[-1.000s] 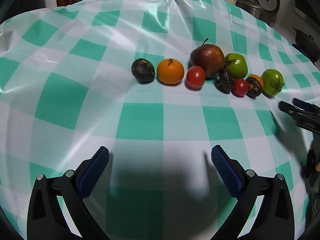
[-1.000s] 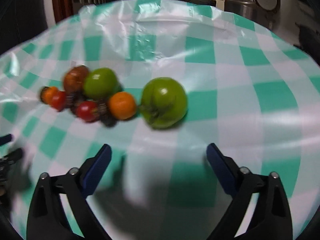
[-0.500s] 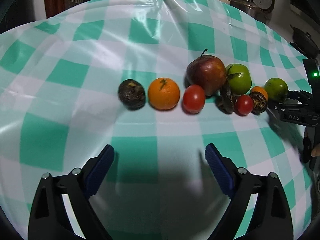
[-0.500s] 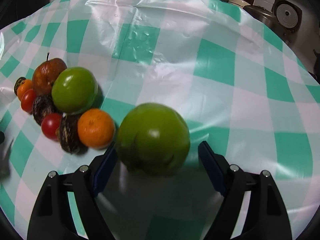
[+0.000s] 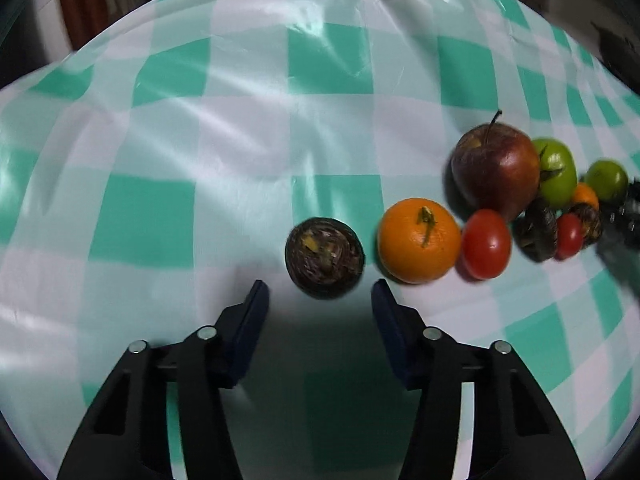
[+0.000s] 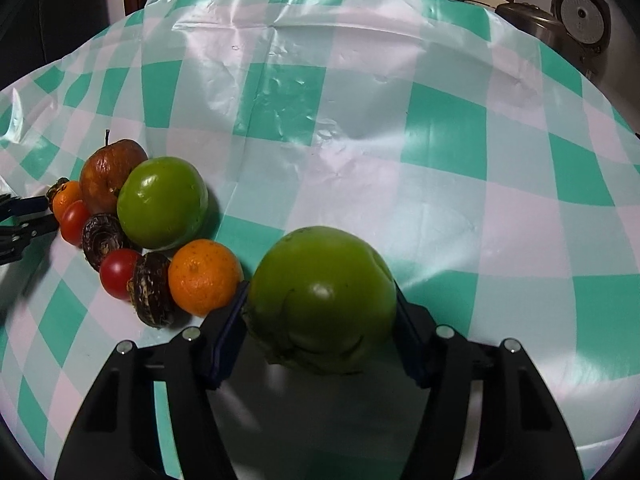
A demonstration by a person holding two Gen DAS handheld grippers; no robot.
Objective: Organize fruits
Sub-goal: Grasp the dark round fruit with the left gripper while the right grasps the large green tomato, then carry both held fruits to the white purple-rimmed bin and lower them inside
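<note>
- Both tools moved in since earlier; left tool [image 5: 316, 294] closing, empty, dark wrinkled round fruit [image 5: 324, 263] just ahead.
- Right tool [image 6: 320, 312] closing, pads touching big green tomato [image 6: 322, 300] on checked table [image 6: 440, 184].

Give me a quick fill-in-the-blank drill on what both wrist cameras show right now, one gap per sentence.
1. The right gripper, its jaws closing, has a big ____ tomato between its pads.
2. The left gripper, also closing, points at the dark wrinkled fruit, which its pads do not yet ____.
3. Directly right of that dark fruit in the left view lies the ____.
4. The stemmed fruit behind the red tomato is an ____.

Missing words: green; touch; orange; apple
</note>
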